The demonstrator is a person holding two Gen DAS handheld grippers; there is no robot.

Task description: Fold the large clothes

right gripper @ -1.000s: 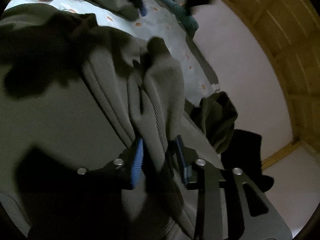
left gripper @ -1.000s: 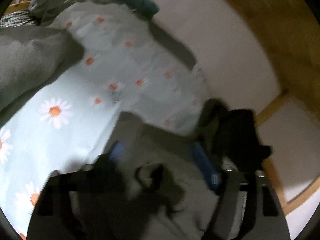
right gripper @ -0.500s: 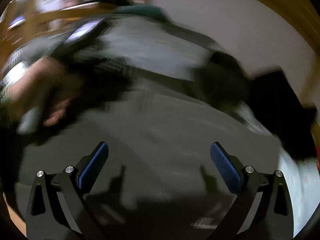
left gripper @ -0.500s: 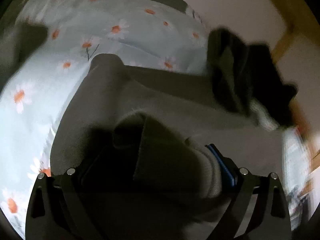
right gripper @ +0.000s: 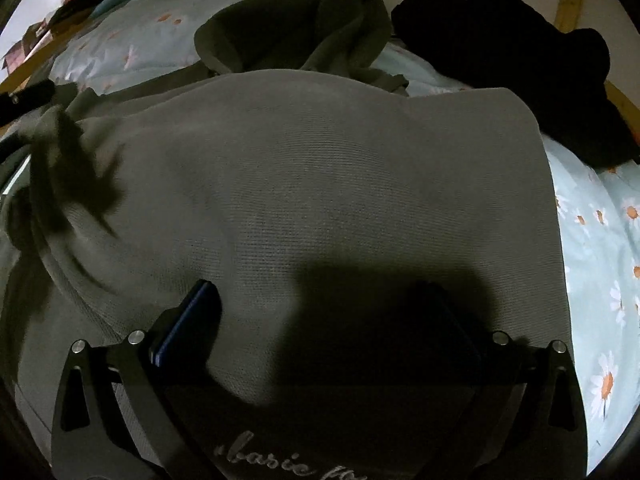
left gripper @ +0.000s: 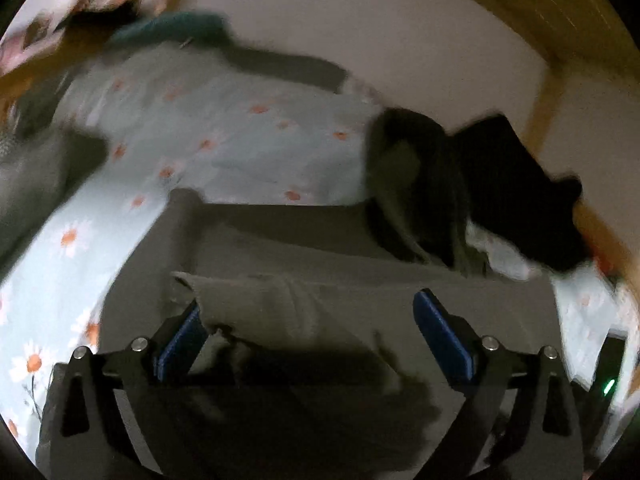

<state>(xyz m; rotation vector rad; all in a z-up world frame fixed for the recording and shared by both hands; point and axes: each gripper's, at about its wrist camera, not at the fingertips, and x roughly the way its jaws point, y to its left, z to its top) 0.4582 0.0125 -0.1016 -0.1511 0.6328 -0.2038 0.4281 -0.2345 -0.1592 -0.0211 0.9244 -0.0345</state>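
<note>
An olive-grey knit garment (right gripper: 320, 184) lies spread flat on the bed, its hood (right gripper: 296, 28) bunched at the far end. In the left wrist view the same garment (left gripper: 304, 248) lies folded below me, a loose fold of it (left gripper: 272, 300) between the fingers. My left gripper (left gripper: 308, 328) is open, its blue pads wide apart around that fold. My right gripper (right gripper: 320, 316) is open just above the garment's near part; its right finger is lost in shadow.
The bed has a pale blue daisy-print sheet (left gripper: 224, 136) (right gripper: 600, 240). A black garment (right gripper: 512, 48) (left gripper: 520, 184) lies at the far right beside the hood. A teal cloth (left gripper: 176, 26) lies at the bed's far end. A wooden frame (left gripper: 544, 92) and white wall stand behind.
Both grippers have let go of the garment and opened wide. The garment has been laid down flat on the bed, and both grippers now hover over it.
</note>
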